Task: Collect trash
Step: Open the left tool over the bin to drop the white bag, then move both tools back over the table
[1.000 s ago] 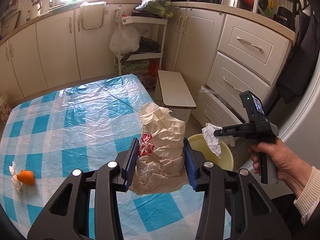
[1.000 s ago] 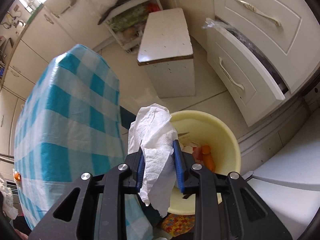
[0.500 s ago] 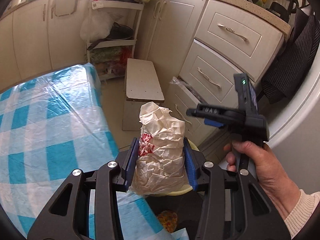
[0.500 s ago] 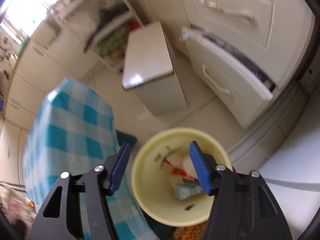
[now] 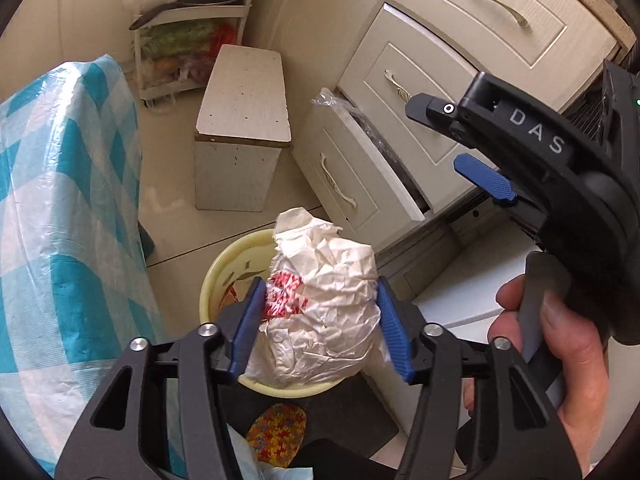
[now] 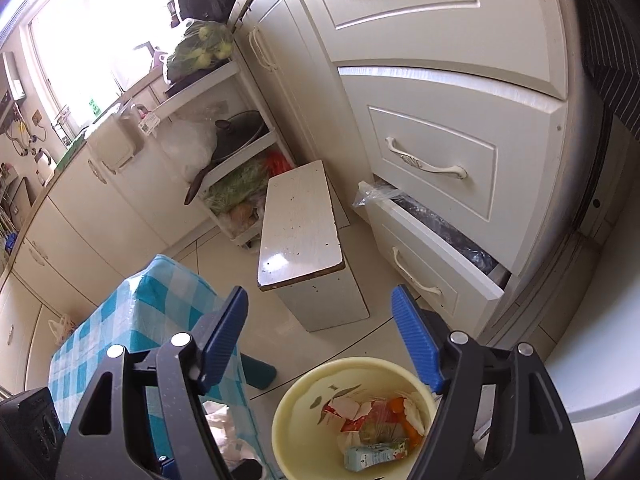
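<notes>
- We see the crumpled white wrapper (image 5: 320, 304), printed red on its left side, between the blue pads of the left gripper (image 5: 318, 326), right above the yellow bin (image 5: 216, 276).
- Its jaws have just been opening; the left pad touches the wrapper, the right pad looks just clear.
- The bin (image 6: 296, 404) on the floor holds scraps and a small carton.
- The right gripper (image 6: 320, 340) has jaws spread wide, empty, after opening a little further.
- Left of the bin we see the checked tablecloth (image 5: 64, 208); beyond stands a white stool (image 5: 244, 120).

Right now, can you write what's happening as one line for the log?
left gripper: jaws just opening around crumpled paper over yellow bin | right gripper: open, empty | bin: holds trash
</notes>
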